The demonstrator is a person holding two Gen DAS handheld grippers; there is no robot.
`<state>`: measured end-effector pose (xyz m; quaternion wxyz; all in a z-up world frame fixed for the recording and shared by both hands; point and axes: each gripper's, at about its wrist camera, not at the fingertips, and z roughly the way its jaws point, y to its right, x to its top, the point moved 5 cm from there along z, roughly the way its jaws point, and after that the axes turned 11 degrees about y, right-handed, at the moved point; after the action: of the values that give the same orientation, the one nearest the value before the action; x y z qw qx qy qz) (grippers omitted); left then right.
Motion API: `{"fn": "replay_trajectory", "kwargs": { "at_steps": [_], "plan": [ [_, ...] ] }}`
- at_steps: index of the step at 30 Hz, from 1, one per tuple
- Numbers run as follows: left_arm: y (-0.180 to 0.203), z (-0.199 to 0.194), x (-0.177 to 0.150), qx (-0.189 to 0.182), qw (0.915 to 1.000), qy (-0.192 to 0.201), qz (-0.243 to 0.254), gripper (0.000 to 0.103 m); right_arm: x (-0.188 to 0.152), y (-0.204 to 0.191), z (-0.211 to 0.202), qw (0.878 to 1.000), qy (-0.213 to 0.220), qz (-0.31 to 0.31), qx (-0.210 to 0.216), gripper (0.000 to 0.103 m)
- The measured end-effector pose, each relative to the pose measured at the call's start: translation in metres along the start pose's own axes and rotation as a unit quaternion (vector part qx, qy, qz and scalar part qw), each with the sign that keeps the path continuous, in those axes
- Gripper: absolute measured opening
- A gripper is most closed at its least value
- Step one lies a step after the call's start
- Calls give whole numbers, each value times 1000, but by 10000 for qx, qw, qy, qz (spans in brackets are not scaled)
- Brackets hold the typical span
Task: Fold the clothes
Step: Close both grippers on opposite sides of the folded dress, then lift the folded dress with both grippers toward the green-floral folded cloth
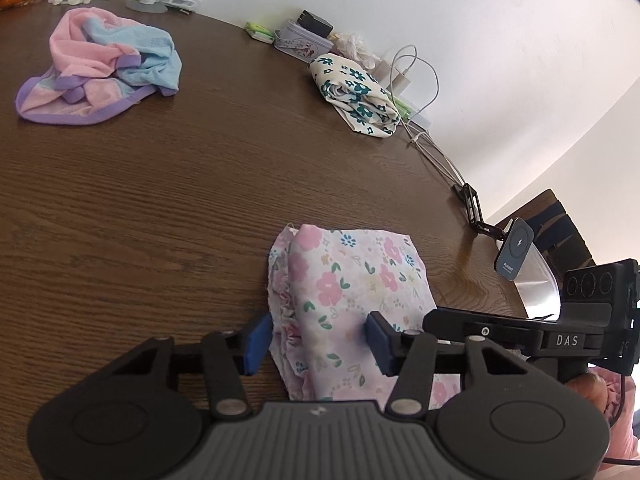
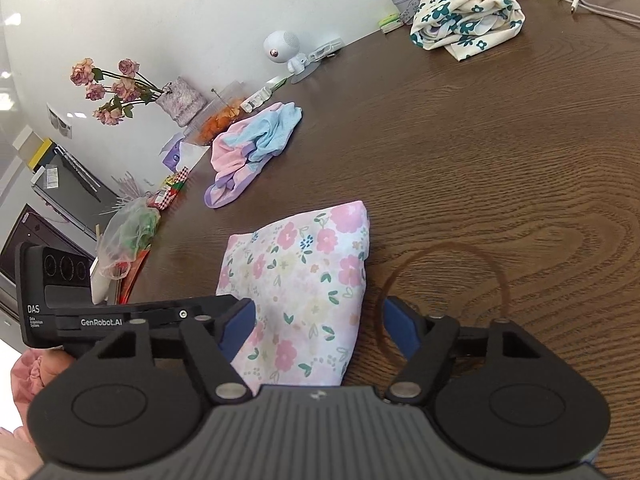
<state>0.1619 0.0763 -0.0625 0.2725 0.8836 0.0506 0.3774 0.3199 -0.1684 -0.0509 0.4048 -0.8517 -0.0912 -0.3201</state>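
Left wrist view showed the left gripper (image 1: 318, 338) part-open astride the folded pink floral garment (image 1: 348, 280); the right gripper (image 2: 318, 330) likewise straddled it, neither visibly pinching.

On the dark brown wood-grain table (image 1: 160, 200), the near cloth (image 1: 352, 280) is white with pink flowers, the bundle (image 1: 104, 64) at 10 o'clock pink, light blue and purple-edged, the fold (image 1: 356, 92) at 1 o'clock cream with teal flowers.
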Motion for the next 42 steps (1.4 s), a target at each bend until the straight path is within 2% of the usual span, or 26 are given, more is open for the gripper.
{"fn": "replay_trajectory", "kwargs": {
  "at_steps": [2, 13, 19, 30, 42],
  "plan": [
    [0, 2, 1, -67, 10000, -42, -20, 48, -1, 1, 3, 9999, -25, 96, 67, 50],
    [-4, 8, 1, -268, 9993, -30, -258, 36, -2, 1, 8, 9995, -18, 283, 102, 48],
    [-5, 9, 0, -318, 9989, 5, -350, 30, -3, 1, 7, 9997, -18, 257, 34, 43],
    [-3, 11, -2, -444, 9968, 195, -631, 17, -6, 1, 7, 9995, 3, 323, -21, 16],
    [13, 3, 13, -602, 9960, 426, -509, 13, 7, -8, -6, 9995, 233, 211, 17, 13]
  ]
}}
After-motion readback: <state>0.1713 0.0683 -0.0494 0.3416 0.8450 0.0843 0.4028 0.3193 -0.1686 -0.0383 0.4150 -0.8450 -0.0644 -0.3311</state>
